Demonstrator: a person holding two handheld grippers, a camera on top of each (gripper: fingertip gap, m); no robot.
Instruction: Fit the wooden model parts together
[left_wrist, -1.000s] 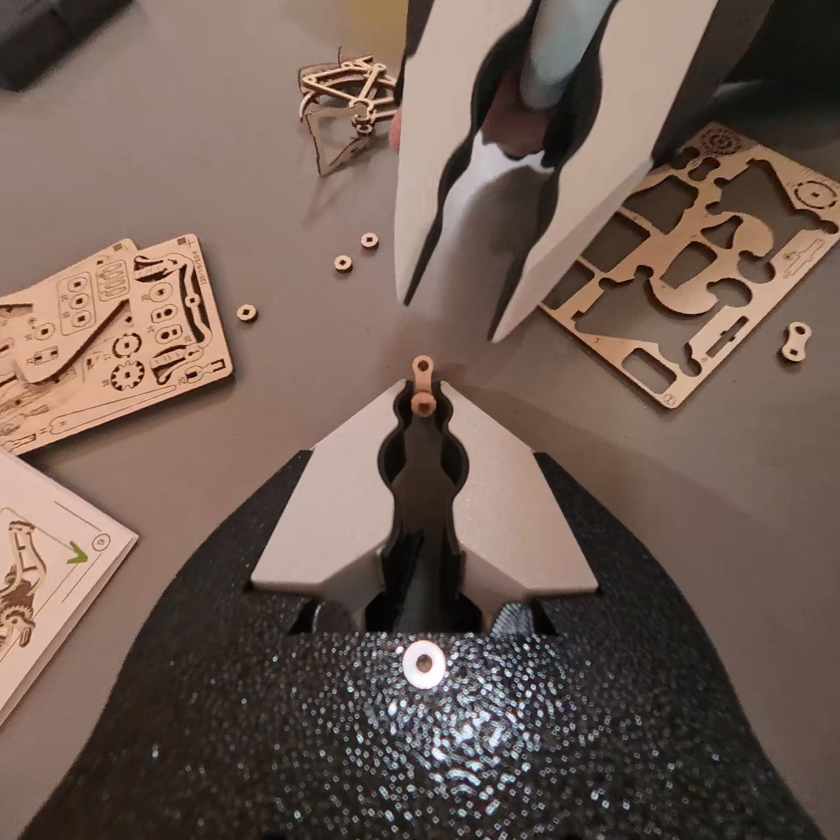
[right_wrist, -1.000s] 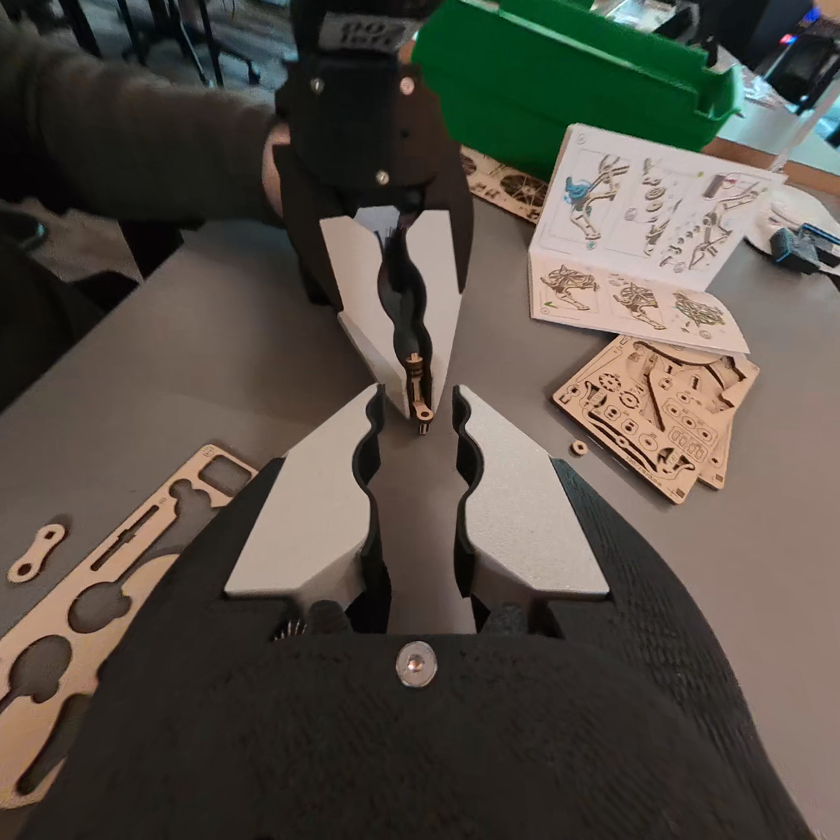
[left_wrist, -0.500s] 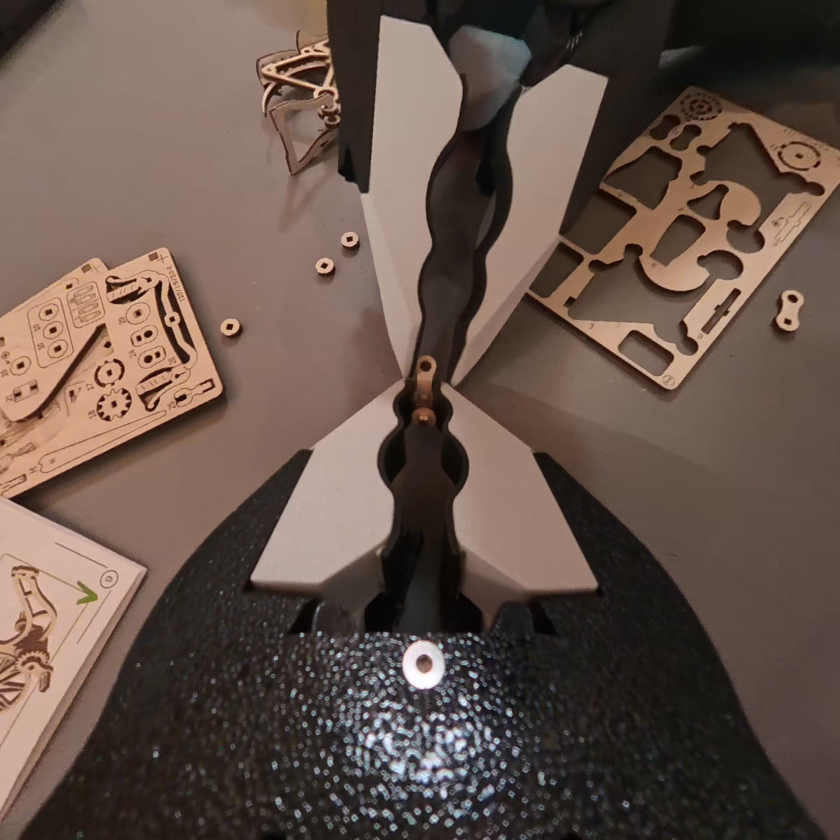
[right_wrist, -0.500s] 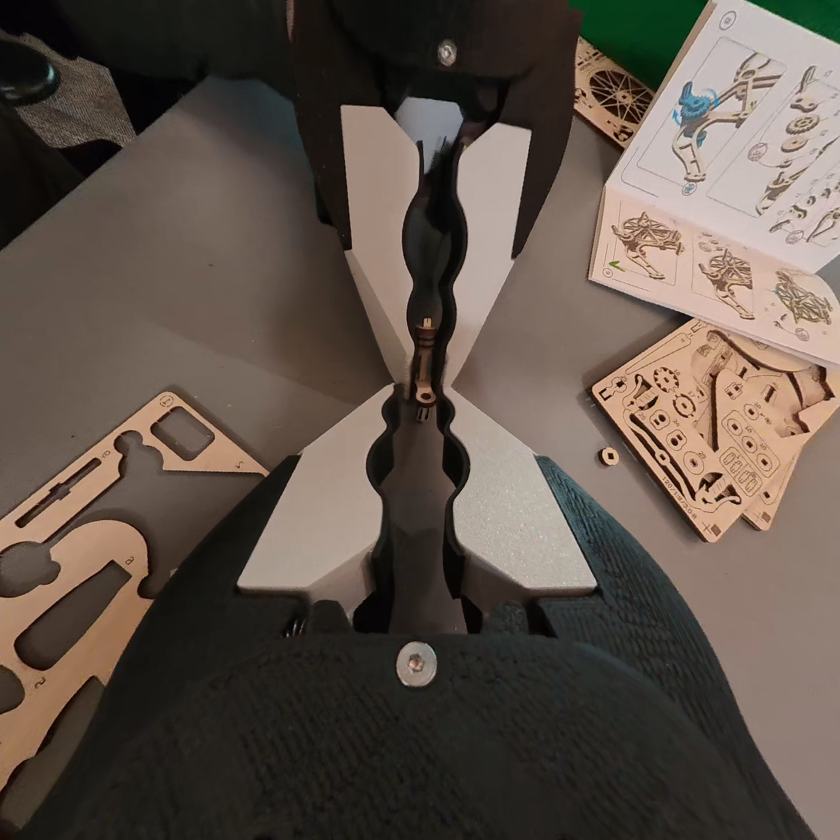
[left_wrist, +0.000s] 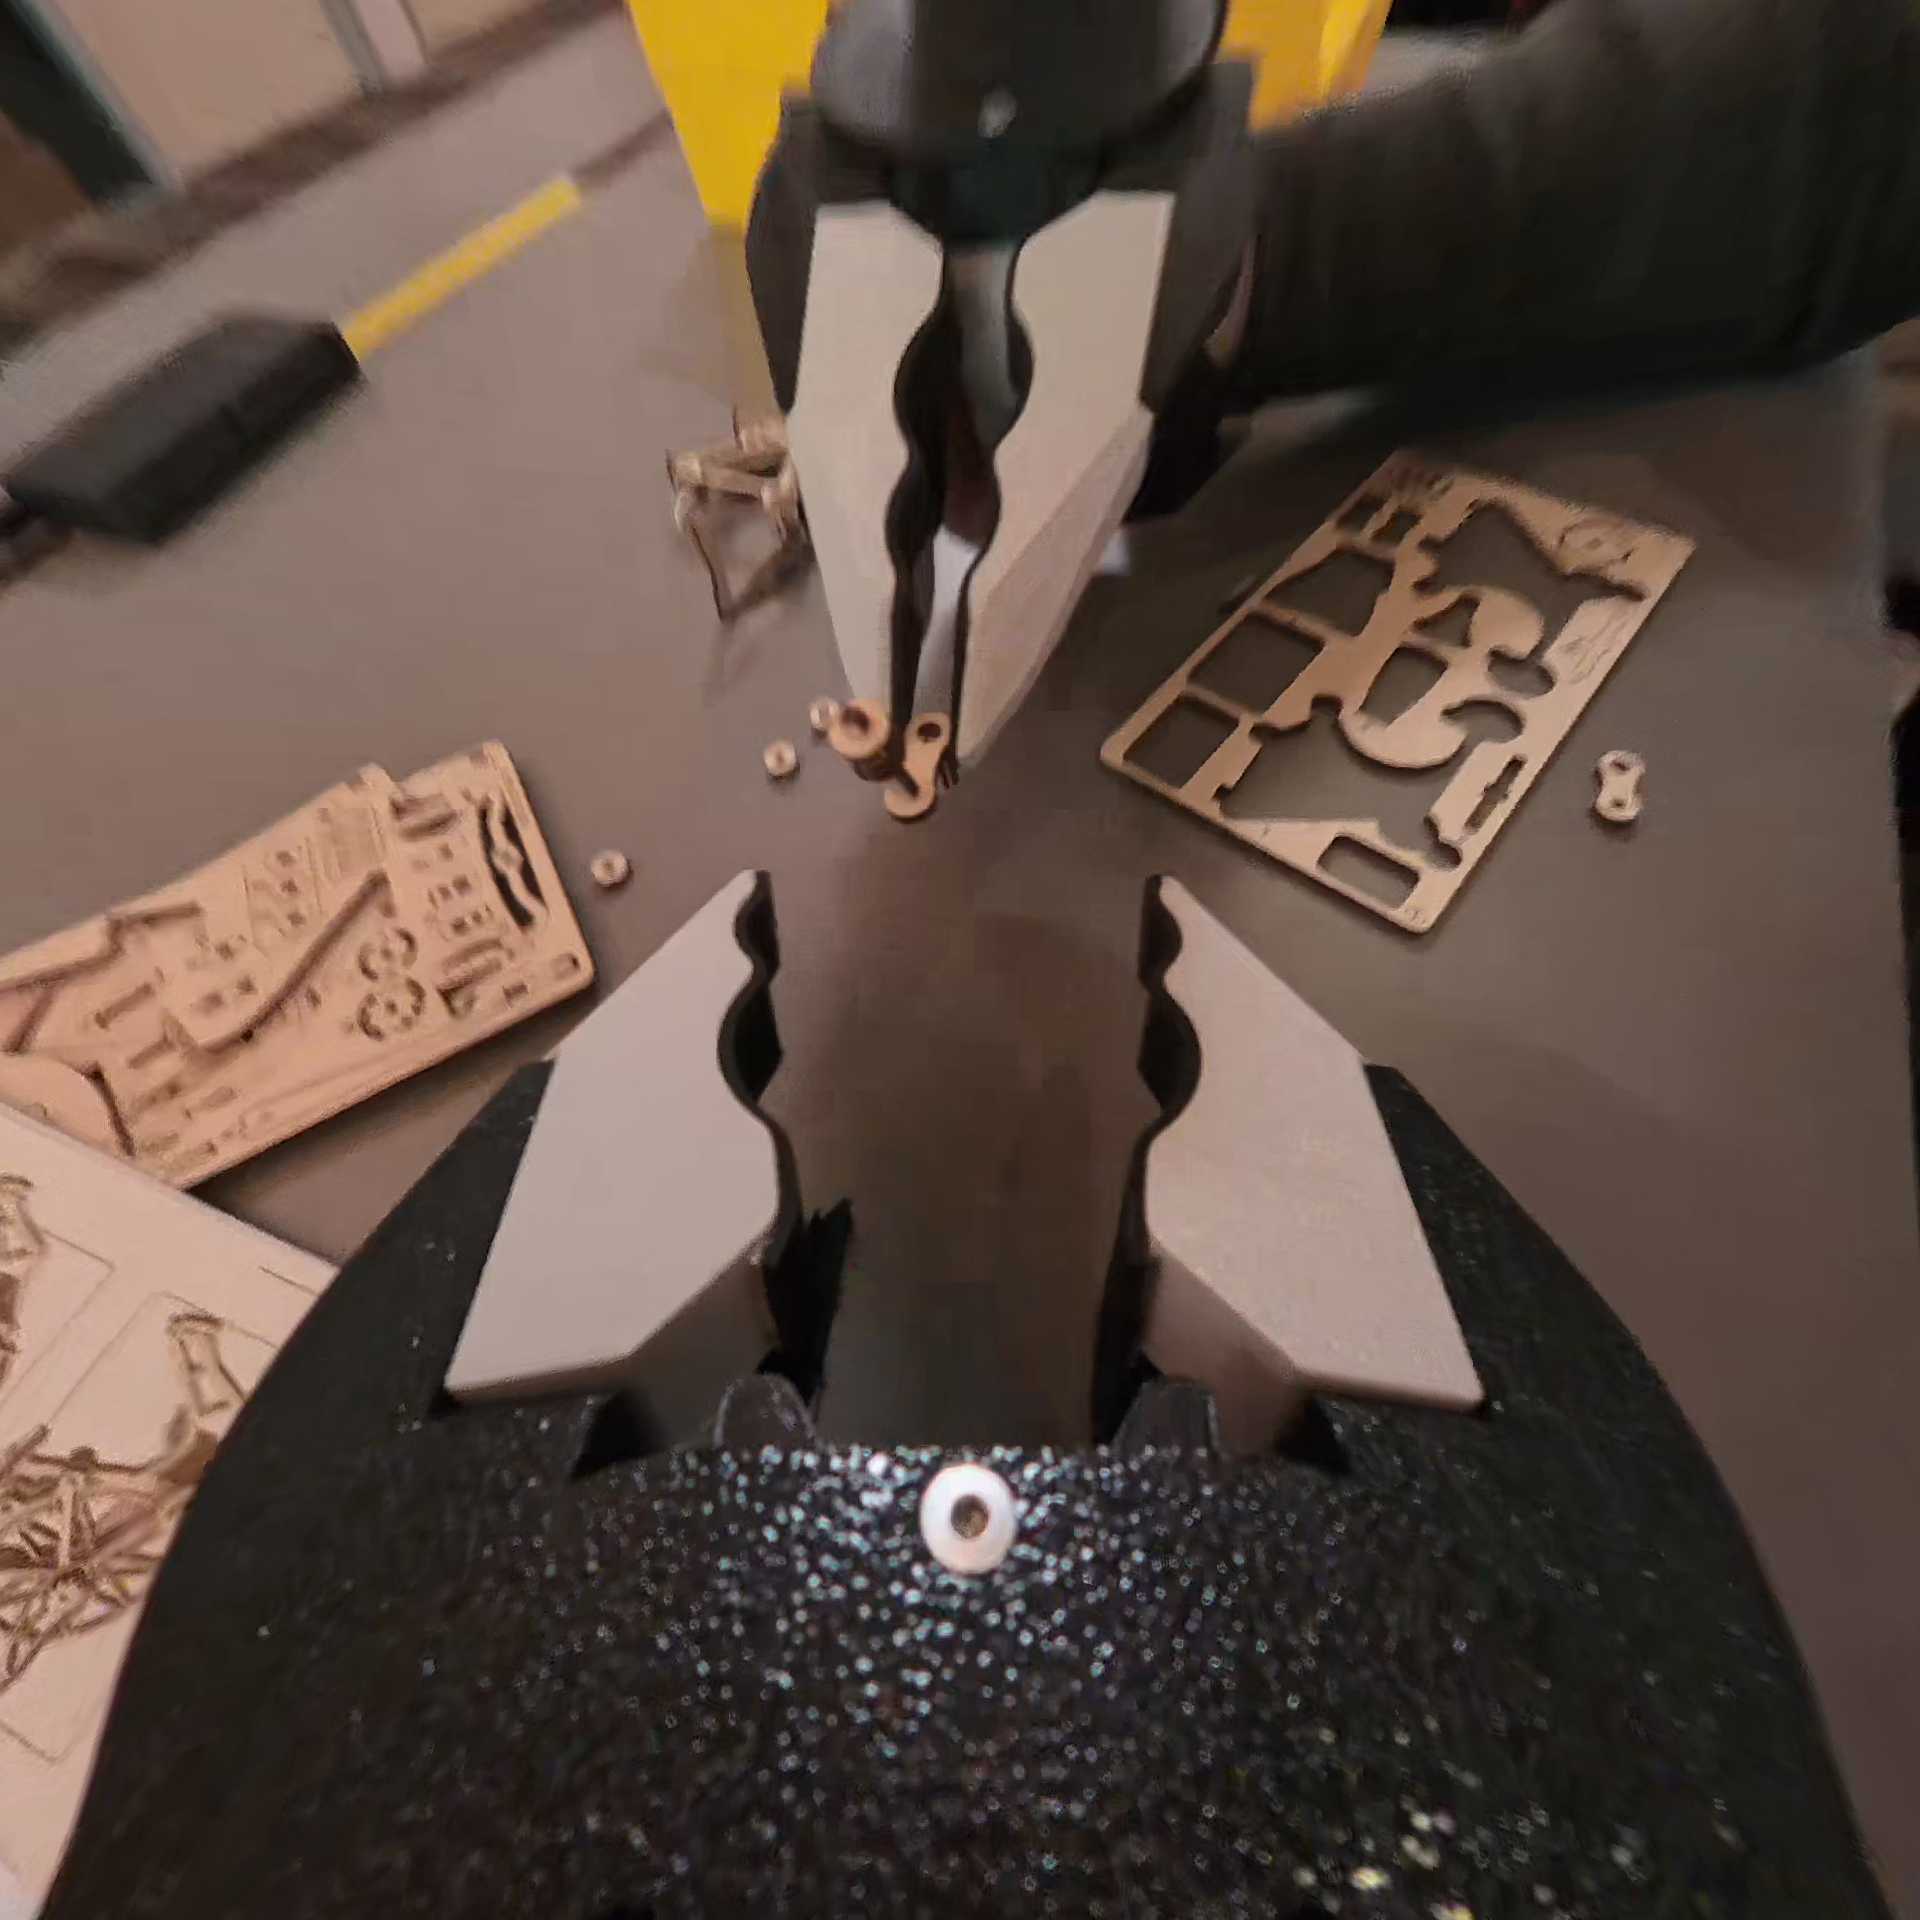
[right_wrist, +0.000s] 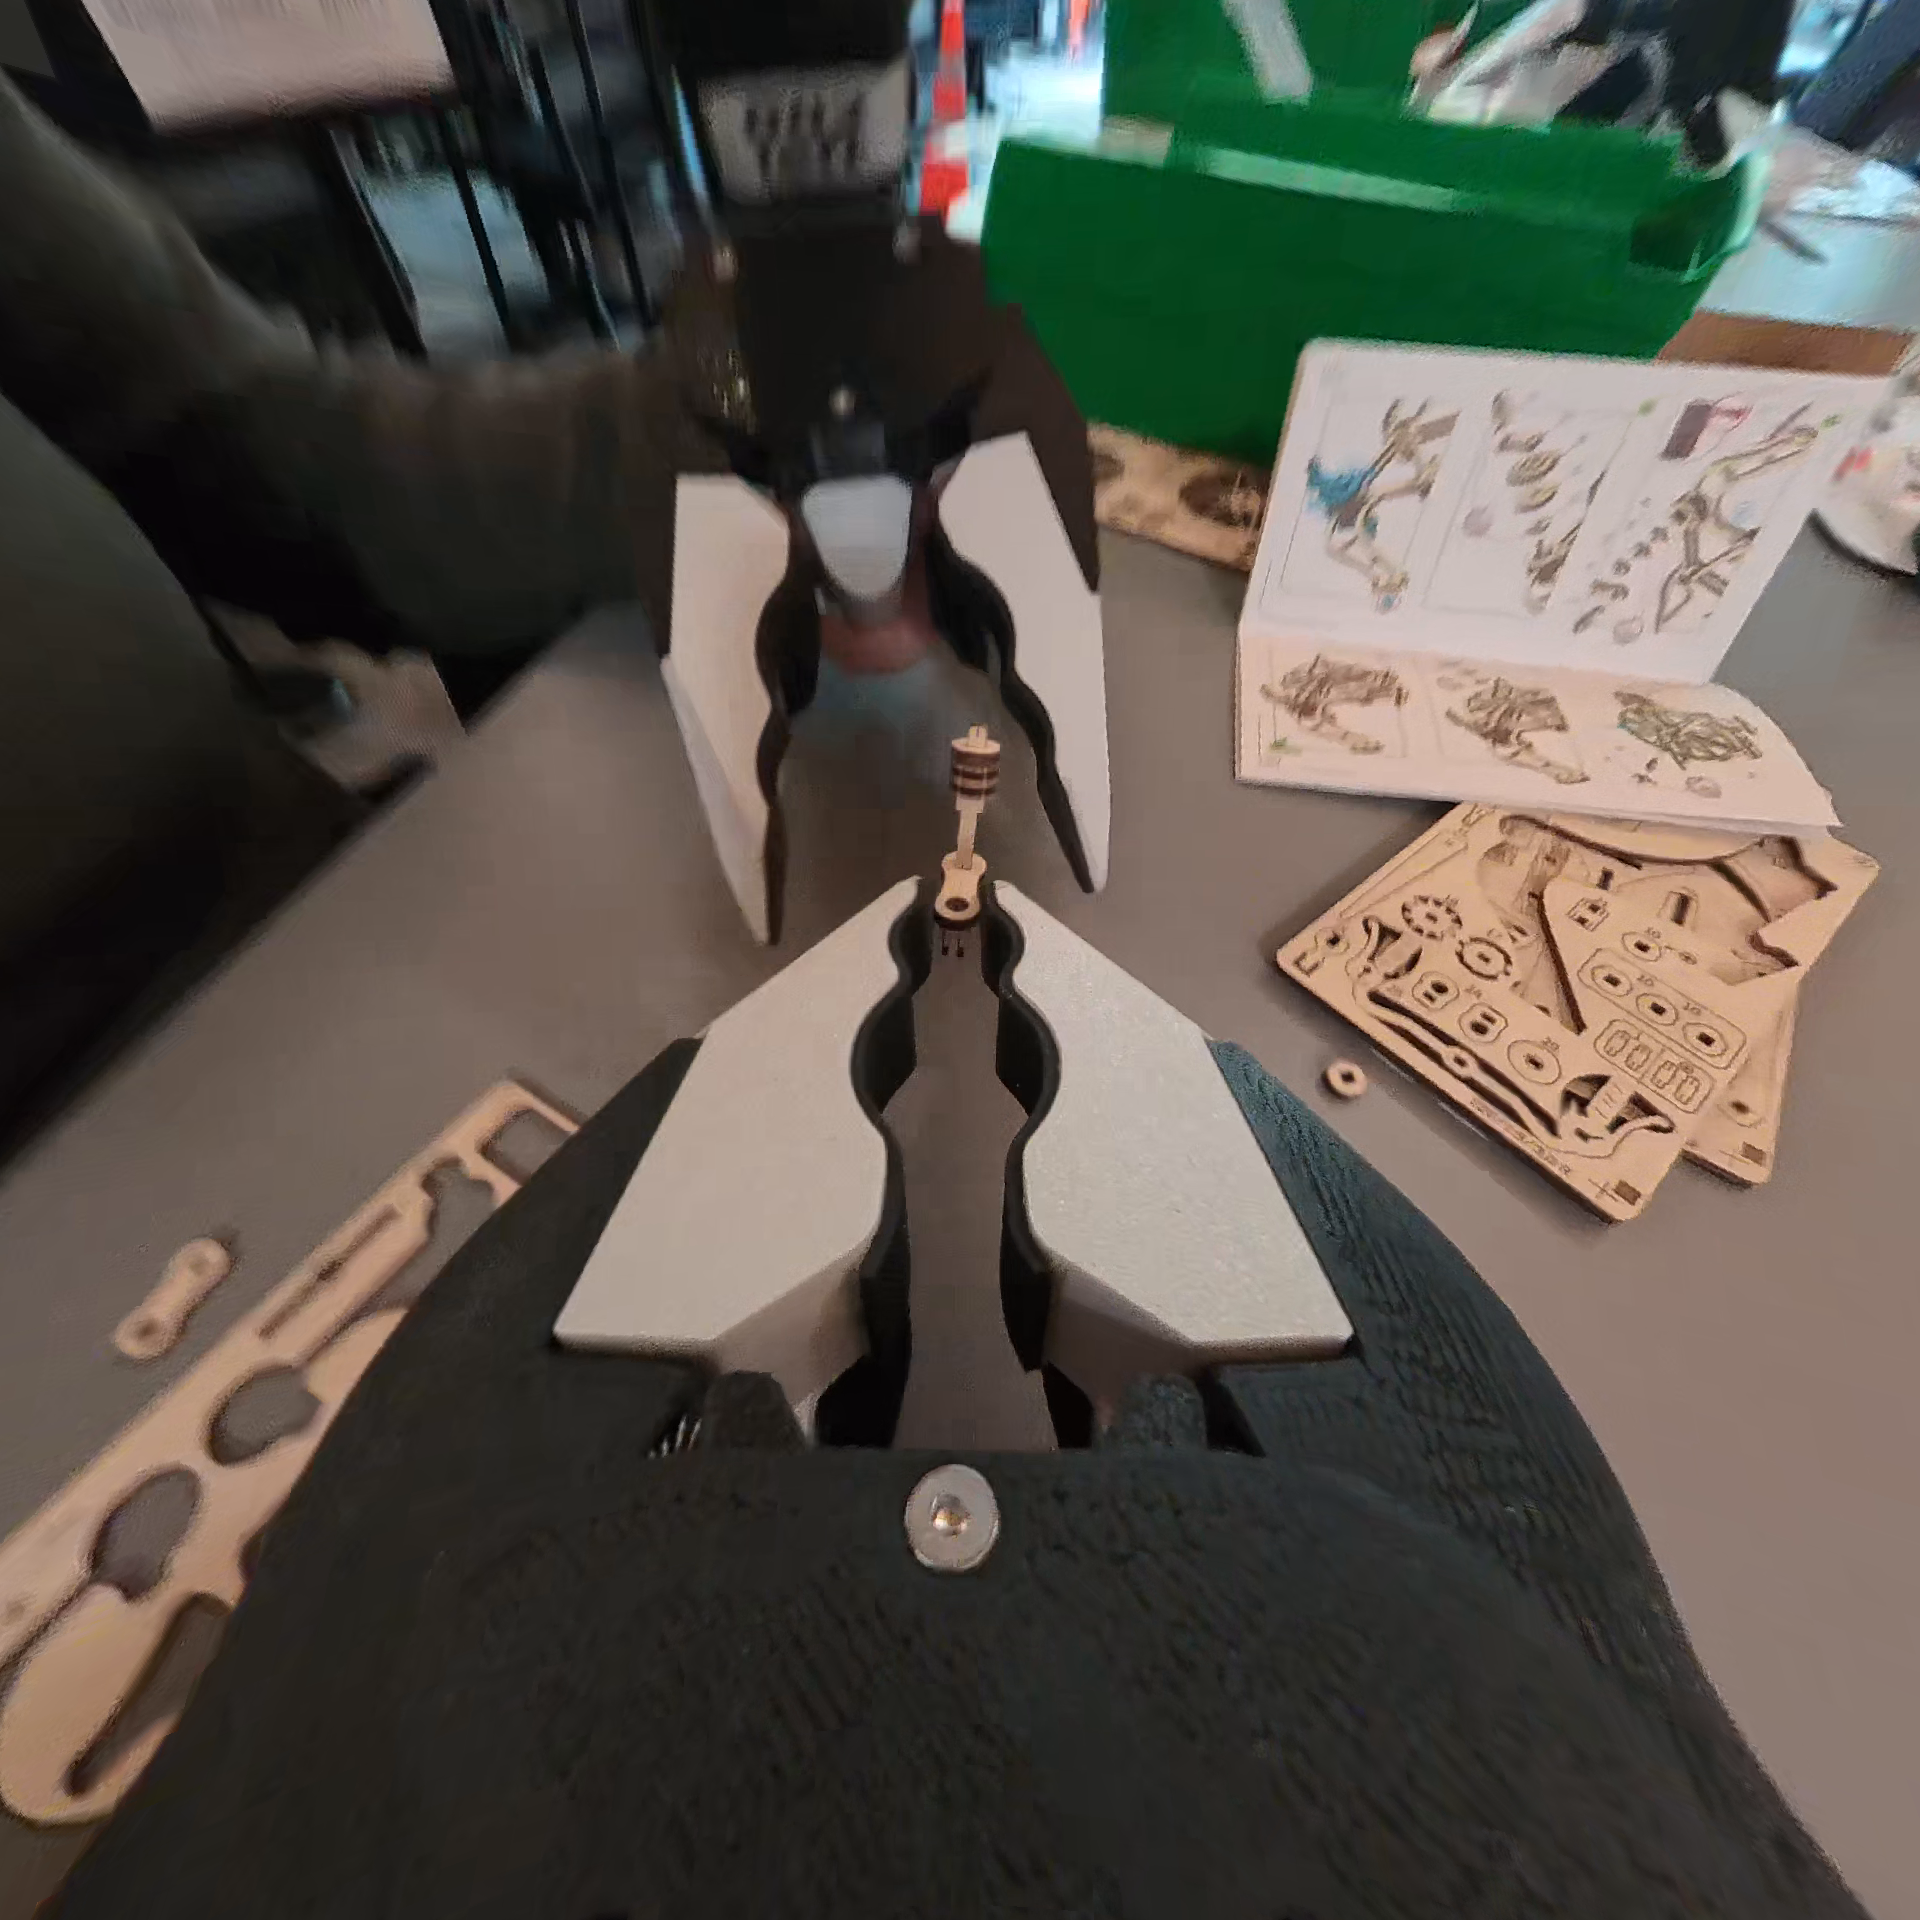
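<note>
My right gripper (right_wrist: 956, 896) is shut on a small wooden link (right_wrist: 958, 891). A thin axle with stacked wooden discs (right_wrist: 975, 774) stands up from the link. In the left wrist view the right gripper (left_wrist: 925, 727) points down at the grey table with the same small assembly (left_wrist: 909, 769) at its tips. My left gripper (left_wrist: 956, 883) is open and empty, and sits back from the assembly. Its spread fingers (right_wrist: 717, 727) show beyond the part in the right wrist view.
Wooden part sheets (left_wrist: 260, 966) and an instruction booklet (right_wrist: 1507, 582) lie on one side. An emptied sheet (left_wrist: 1403, 675) and a loose link (left_wrist: 1619, 800) lie on the other. Small washers (left_wrist: 610, 865) and a part-built model (left_wrist: 738, 488) are near the right gripper. A green bin (right_wrist: 1351, 281) stands behind.
The left gripper held the small assembly; the right gripper closed on it. The left gripper has let go, opened wide and drawn back.
</note>
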